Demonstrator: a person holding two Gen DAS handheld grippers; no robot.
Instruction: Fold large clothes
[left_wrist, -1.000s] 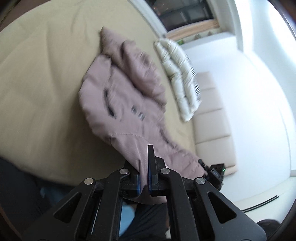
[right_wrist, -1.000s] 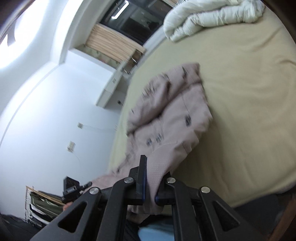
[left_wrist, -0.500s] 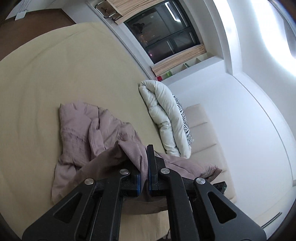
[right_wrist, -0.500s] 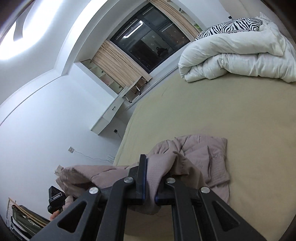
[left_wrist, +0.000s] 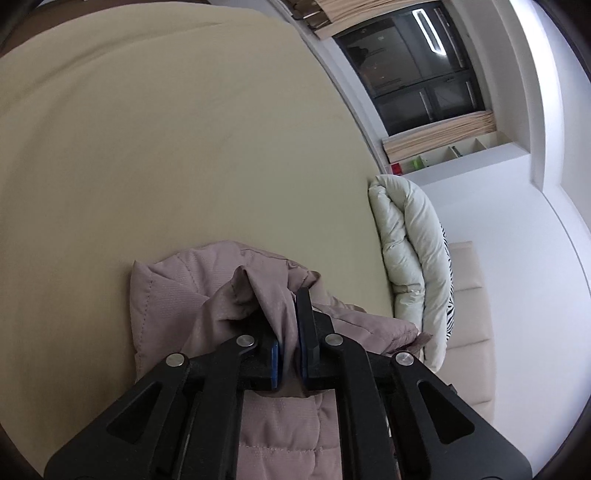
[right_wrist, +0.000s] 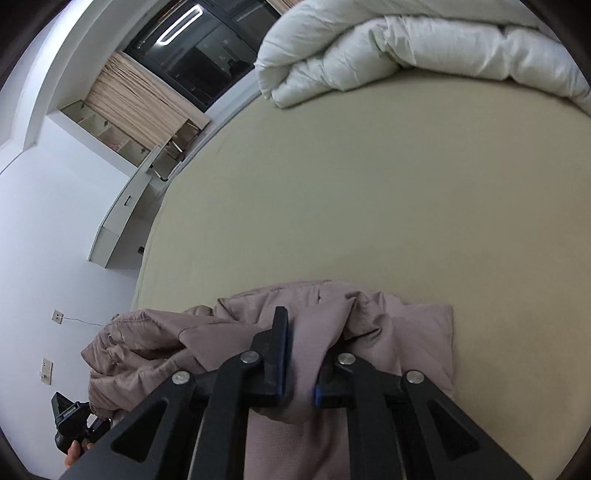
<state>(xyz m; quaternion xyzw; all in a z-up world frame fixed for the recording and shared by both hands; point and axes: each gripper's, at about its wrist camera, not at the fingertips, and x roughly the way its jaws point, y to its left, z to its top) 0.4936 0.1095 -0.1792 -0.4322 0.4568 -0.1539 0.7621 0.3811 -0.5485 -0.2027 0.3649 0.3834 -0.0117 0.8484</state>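
A mauve quilted jacket (left_wrist: 177, 306) lies bunched on the beige bed (left_wrist: 184, 147), close under both cameras. My left gripper (left_wrist: 288, 317) has a fold of the jacket's edge between its blue pads, and its jaws are opening; cloth drapes over the left finger. In the right wrist view the jacket (right_wrist: 406, 325) spreads to both sides, and my right gripper (right_wrist: 301, 343) has a thick bunch of it filling the gap while its jaws open. The left gripper (right_wrist: 70, 428), held by a hand, shows at the lower left of that view.
A rolled white duvet (left_wrist: 406, 240) and a zebra-striped pillow (left_wrist: 448, 314) lie along the head of the bed by a padded headboard (left_wrist: 469, 295). A white desk (right_wrist: 122, 206) stands beside the bed under the dark window (right_wrist: 207, 48).
Both grippers have swung forward and down over the bed, carrying the jacket's edge over the rest of the garment. The gap between each pair of pads has widened slightly.
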